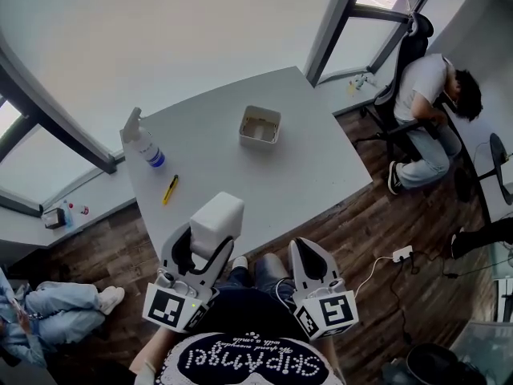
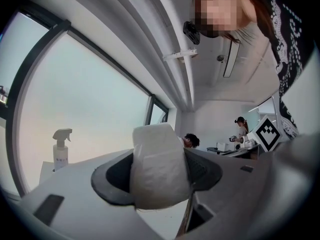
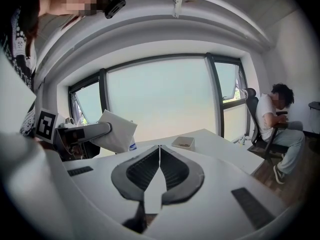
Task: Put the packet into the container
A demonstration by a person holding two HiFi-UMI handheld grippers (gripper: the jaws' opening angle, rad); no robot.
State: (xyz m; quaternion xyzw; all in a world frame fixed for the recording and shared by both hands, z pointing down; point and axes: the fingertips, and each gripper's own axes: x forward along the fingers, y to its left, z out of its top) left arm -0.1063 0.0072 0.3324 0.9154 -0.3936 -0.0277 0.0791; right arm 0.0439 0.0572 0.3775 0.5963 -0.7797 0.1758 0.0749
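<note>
Grey table (image 1: pixel 304 175) ahead, container (image 1: pixel 260 127) well apart — left gripper (image 1: pixel 207 251) clamps the packet (image 1: pixel 216 217) over the near edge, right gripper (image 3: pixel 159 154) pressed together empty — carry level, release inside the rim.

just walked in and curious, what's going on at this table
A person holds a tool in each hand. The left tool grips a white packet above the near edge of the table. The right tool is shut and empty. The container sits farther across the table; the packet is not in it yet.
</note>
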